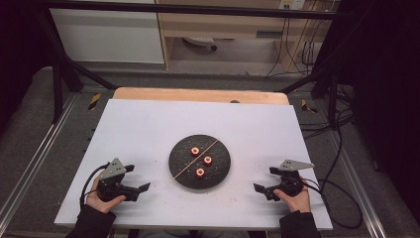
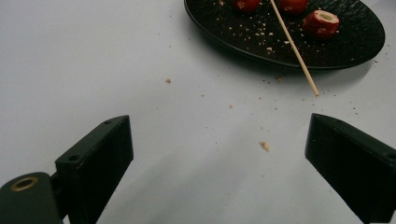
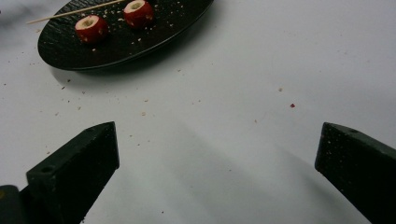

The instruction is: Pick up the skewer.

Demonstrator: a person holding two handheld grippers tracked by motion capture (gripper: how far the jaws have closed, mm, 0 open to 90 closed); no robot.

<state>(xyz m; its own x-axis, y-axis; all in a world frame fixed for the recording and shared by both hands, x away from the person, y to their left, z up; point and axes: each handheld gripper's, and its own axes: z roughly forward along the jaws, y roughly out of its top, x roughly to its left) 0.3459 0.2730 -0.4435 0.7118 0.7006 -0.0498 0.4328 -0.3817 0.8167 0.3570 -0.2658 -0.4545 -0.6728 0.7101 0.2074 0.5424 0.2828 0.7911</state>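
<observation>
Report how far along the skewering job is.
Done: nothing yet. The thin wooden skewer lies bare across the round black plate, with three red cored fruit pieces loose beside it. In hand: nothing; left gripper and right gripper rest open. Left: all threading.

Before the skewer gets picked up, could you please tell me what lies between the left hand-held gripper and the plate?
Only bare white table with scattered crumbs, seen in the left gripper view.
</observation>
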